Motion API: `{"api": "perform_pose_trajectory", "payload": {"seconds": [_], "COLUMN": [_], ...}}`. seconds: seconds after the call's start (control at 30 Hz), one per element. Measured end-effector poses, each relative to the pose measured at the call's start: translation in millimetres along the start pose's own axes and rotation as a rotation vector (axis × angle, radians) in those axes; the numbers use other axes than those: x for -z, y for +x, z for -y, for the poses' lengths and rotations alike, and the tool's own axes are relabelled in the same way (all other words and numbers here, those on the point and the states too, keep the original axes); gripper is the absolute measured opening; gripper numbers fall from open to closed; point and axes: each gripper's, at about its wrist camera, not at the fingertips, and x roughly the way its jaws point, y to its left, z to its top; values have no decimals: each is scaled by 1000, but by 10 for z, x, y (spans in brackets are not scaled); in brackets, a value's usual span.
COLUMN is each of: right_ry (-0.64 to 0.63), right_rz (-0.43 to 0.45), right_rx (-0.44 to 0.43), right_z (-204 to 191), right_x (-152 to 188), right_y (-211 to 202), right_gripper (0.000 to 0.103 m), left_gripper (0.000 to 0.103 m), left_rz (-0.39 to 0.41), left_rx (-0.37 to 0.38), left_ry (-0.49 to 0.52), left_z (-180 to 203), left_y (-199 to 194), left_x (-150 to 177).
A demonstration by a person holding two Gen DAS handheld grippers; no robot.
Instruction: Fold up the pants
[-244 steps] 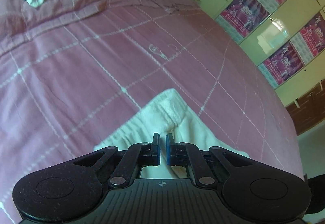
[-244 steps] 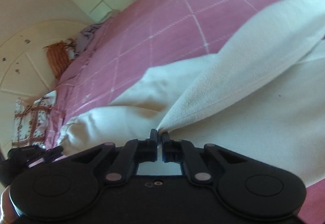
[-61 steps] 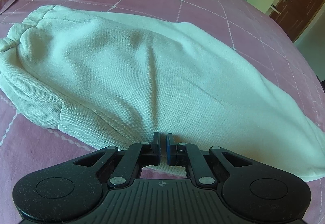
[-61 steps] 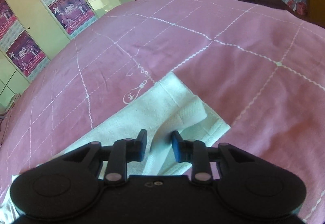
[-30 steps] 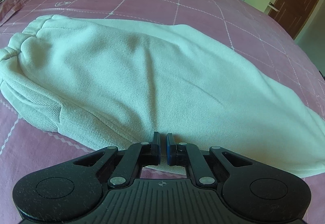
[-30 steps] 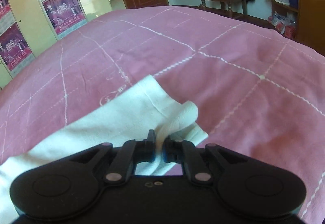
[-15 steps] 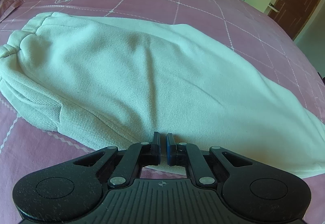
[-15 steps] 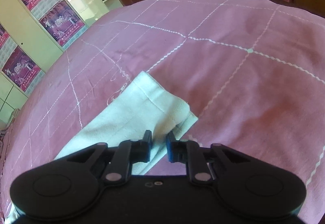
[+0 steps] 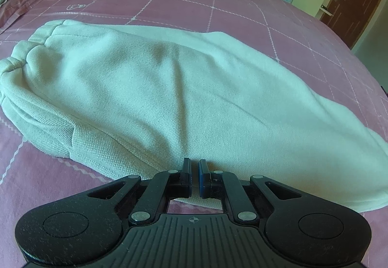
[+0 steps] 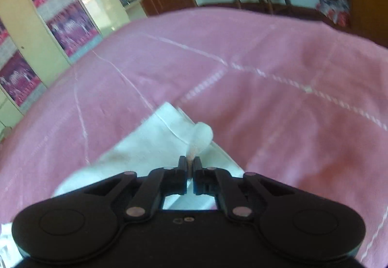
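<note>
Cream pants (image 9: pixel 169 88) doubled lengthwise on bed — hem pinched in right gripper (image 10: pixel 190 163) — left gripper (image 9: pixel 194 166) pressed together, empty.

The pants (image 9: pixel 169 88) are pale, matt cloth with a coarse, pebbly weave. Under them, the bed (image 9: pixel 218 13) has smooth pink cloth with stitched white lines. The left gripper (image 9: pixel 194 177) is matt black plastic, dust-speckled, with shiny metal rivets.
</note>
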Motion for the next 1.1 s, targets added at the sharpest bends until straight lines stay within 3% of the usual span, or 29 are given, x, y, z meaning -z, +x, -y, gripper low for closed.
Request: {"api": "perform_pose_trajectory", "payload": {"seconds": [0.03,0.13,0.2,0.27,0.53,0.57,0.63,0.67,0.77,0.87,0.97,1.03,1.1], "right_ry": [8,24,39,43,214,223,224,228,213,95,92,104,107], "right_rz": [-7,9,45,44,-53,-57,-64,-82,-67,58,-56,-79,-65], "right_rx": [-6,-19,-16,-4,-43,-45,-26,-31,-43,-109,-27,-19,-22], "right_z": [53,72,96,135,241,206,142,121,47,-74,141,208,142], "right_x": [42,15,-23,-29,15,0,-15,-14,-31,-92,19,81,73], "right_y": [13,-85,-209,-262,-45,-18,47,101,41,-341,-139,-59,-102], "right_gripper": [4,19,42,56,51,42,12,8,8,7,9,9,24], "left_gripper": [6,6,6,6,6,6,6,6,6,6,6,7,7], "left_rz": [-2,-5,-4,-3,3,2,-9,-16,-36,-39,-60,-69,-62], "left_rx": [1,-4,-6,-9,34,39,50,53,38,31,28,37,75], "left_ry": [1,2,5,15,51,59,77,87,124,153,142,143,172], "left_z": [-2,8,20,47,280,332,472,529,634,634,625,689,841], "left_y": [-2,-14,-27,-37,-131,-124,-86,-65,-26,-21,-47,-108,-168], "left_x": [-6,-14,-19,-41,-96,-96,-79,-64,5,49,2,-45,-87]}}
